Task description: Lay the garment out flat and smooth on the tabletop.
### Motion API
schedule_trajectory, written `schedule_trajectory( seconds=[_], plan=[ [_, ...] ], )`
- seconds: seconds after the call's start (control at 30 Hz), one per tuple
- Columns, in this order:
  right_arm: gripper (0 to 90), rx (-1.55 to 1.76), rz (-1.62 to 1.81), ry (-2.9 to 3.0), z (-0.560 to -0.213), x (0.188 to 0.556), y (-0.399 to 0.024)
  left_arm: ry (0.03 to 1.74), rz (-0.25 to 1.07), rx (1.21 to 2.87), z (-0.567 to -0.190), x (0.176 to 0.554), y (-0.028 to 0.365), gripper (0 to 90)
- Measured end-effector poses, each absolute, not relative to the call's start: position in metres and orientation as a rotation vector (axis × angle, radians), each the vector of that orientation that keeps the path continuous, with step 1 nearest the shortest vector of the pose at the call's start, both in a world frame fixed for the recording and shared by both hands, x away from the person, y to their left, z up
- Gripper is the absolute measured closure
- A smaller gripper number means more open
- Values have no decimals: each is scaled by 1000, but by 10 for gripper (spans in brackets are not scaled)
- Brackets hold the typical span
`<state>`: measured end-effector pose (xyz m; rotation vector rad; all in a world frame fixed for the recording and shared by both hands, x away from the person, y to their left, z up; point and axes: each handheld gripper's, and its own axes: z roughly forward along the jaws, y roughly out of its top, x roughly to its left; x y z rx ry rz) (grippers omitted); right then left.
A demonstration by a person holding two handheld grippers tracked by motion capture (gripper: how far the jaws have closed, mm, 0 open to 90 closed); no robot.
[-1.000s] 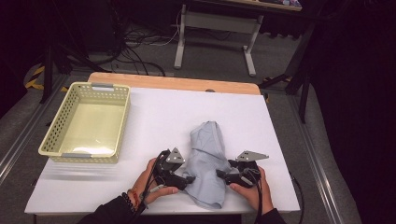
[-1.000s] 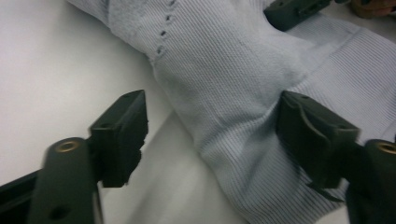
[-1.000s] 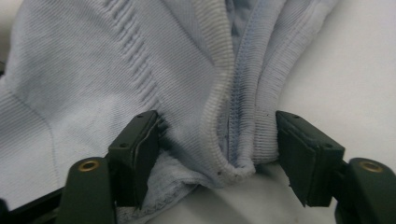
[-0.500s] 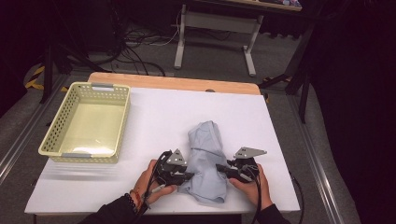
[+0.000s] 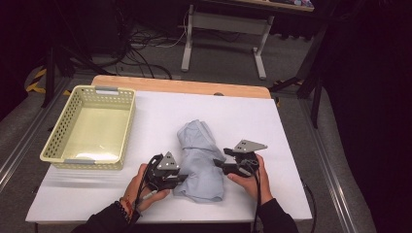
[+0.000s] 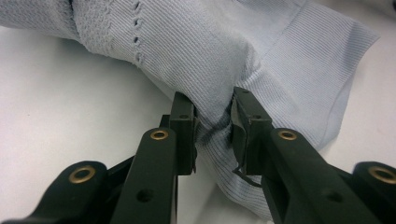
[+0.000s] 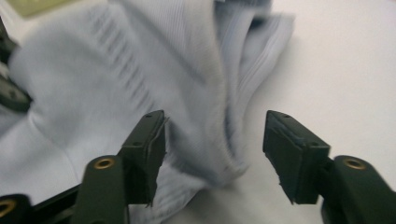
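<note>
Pale blue knit garment [image 5: 199,158] on my desk [image 5: 160,111]

My left hand-held gripper [image 6: 212,126] pinches its fabric; my right hand-held gripper [image 7: 212,149] has just been opening, jaws spread around a fold.

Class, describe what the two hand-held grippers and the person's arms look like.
Both the left gripper and right gripper are black, each topped by a grey three-cornered plate, with brass-coloured rivets on the jaws and a trailing black cable. The sleeves are dark; the left wrist wears a bracelet.

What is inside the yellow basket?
The yellow basket looks empty in the high view: its pale floor shows bare, with nothing lying in it. The blue cloth lies outside it on the white table. The near wall hides a strip of floor.
</note>
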<state>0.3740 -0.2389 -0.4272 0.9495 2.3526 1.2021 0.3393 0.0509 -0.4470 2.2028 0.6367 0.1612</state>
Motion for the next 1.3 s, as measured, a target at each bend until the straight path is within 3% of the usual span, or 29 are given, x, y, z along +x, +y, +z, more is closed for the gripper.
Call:
schedule_trajectory(
  seconds=[0.17, 0.3, 0.47, 0.67, 1.07, 1.3],
  plan=[
    [385, 885, 1235, 2274, -395, 388, -228, 632, 190, 2210, -451, 338, 49, 721],
    [396, 858, 1256, 2308, -378, 421, -209, 628, 197, 2211, -452, 338, 49, 719],
    [426, 881, 1154, 2377, -389, 462, -184, 635, 200, 2200, -454, 337, 49, 715],
    [448, 954, 1080, 2492, -411, 485, -168, 635, 194, 2197, -456, 338, 50, 710],
    [883, 923, 1079, 2589, -424, 489, -160, 635, 186, 2190, -458, 338, 51, 708],
    [894, 951, 1169, 2456, -411, 484, -172, 640, 187, 2189, -457, 337, 50, 696]
  ],
)
